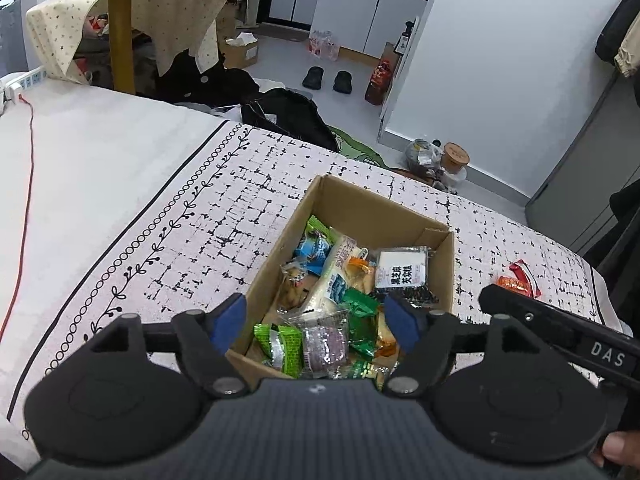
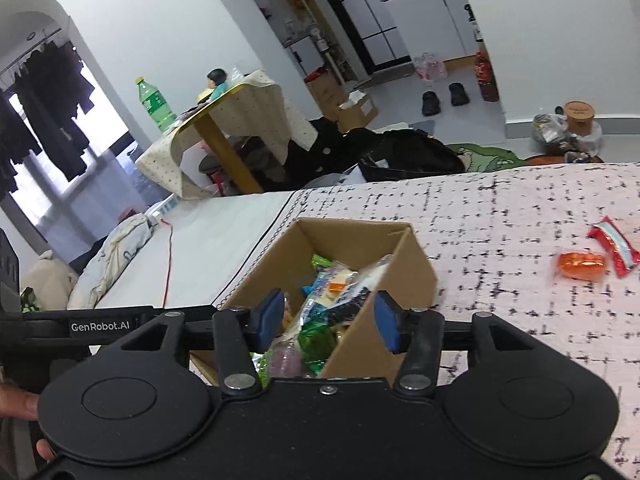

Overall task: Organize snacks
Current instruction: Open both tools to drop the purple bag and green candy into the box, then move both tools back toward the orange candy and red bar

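- Left gripper (image 1: 316,322): jaws spread, empty, above the cardboard box (image 1: 438,276) of snacks.
- Right gripper (image 2: 326,320): jaws spread, empty, over the box's near corner.
- Orange packet (image 2: 580,266) and red packet (image 2: 612,246): on the bedspread (image 2: 520,216), apart from the box.

The room had plain white walls (image 1: 500,60) and a pale grey floor (image 1: 288,64). A small table with a yellow leg (image 1: 120,36) stood under a dotted cloth (image 2: 276,112). Daylight came through an arched window (image 2: 52,128), where dark clothes (image 2: 44,92) hung. White cabinets (image 1: 360,12) stood at the far end.
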Tool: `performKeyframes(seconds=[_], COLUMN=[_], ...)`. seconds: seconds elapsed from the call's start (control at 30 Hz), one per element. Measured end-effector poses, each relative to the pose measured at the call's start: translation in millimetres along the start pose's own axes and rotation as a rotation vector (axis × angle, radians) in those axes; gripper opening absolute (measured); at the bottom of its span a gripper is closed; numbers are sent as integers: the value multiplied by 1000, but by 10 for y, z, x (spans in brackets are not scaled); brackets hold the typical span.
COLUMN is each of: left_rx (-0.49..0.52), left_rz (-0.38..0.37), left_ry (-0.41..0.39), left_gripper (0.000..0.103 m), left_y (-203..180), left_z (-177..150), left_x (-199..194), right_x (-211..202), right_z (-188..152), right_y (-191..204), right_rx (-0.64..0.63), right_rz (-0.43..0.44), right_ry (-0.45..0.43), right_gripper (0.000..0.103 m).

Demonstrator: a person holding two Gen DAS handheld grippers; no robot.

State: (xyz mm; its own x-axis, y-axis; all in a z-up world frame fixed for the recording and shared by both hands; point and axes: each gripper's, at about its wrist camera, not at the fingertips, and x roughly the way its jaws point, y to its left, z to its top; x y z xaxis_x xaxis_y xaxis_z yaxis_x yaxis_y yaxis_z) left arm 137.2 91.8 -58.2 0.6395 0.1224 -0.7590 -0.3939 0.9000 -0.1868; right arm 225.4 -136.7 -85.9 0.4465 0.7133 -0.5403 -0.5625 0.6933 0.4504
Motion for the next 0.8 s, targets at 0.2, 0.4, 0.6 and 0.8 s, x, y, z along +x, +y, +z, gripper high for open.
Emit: performKeyframes(seconds=[0.2, 0.4, 0.6, 0.8], left_rx=[30, 59, 121, 132], left_rz=[-6, -17, -36, -56], left_ry=[-17, -28, -31, -26], left_gripper=[86, 96, 103, 103], left_y=[-129, -311, -535, -700], left_z=[-20, -32, -84, -133], left_x=[27, 80, 83, 102], right_x=[-123, -246, -377, -493], right_z=[2, -36, -77, -163], right_y=[-84, -172, -284, -403], right_rx=[-8, -19, -21, -26], right_rz=[-46, -83, -133, -175], right_ry=[-16, -24, -50, -54], right_gripper=[61, 70, 88, 95])
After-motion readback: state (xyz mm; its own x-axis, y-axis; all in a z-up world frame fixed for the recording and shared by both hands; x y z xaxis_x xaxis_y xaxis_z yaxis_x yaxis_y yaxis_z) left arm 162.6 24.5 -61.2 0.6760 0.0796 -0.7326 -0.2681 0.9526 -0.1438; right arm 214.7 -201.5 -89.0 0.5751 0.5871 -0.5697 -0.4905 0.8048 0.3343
